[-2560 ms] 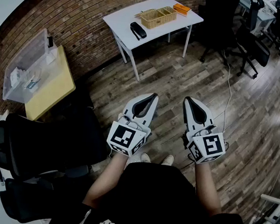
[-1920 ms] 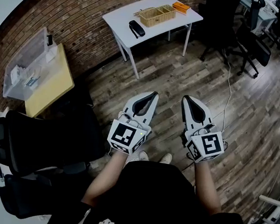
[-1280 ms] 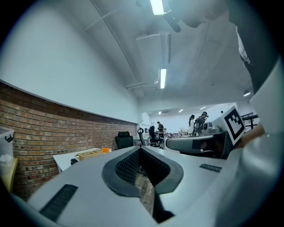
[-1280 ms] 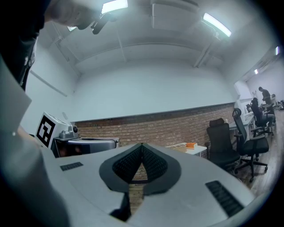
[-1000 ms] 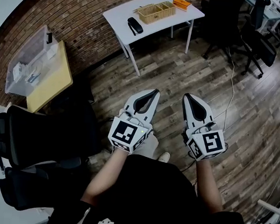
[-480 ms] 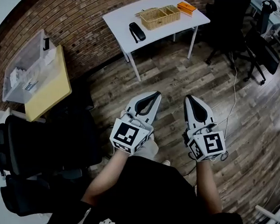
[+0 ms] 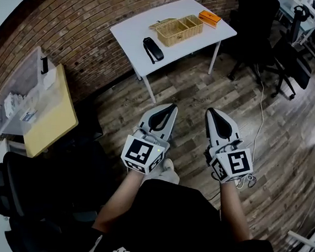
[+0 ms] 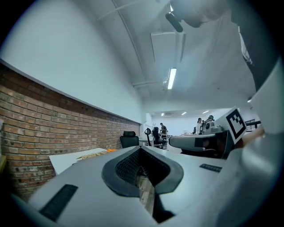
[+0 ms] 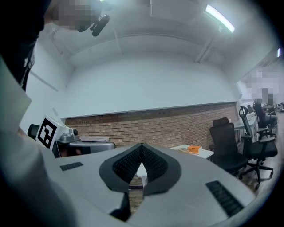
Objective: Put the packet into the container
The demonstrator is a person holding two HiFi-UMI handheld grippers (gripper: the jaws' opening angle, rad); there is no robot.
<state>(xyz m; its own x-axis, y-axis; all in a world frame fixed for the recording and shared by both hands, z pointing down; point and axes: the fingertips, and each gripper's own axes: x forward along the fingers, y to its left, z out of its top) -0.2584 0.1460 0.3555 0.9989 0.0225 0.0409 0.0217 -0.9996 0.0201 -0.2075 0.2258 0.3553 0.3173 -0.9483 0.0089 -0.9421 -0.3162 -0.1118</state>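
Holding left gripper [image 7: 172, 107] and right gripper [image 7: 209, 112] side by side above the wooden floor [image 7: 216, 89], tips pointing toward the white table [image 7: 130, 31]. Showing both pairs of jaws pressed together, tip to tip, clamping nothing. Seeing the orange packet [image 7: 210, 17] lying at the table's right end, just beside the wicker container [image 7: 174, 39], not inside it. Noting a black device [image 7: 152, 48] lying near the table's front edge, left of the container. Standing well apart from the table, both grippers far short of the packet.
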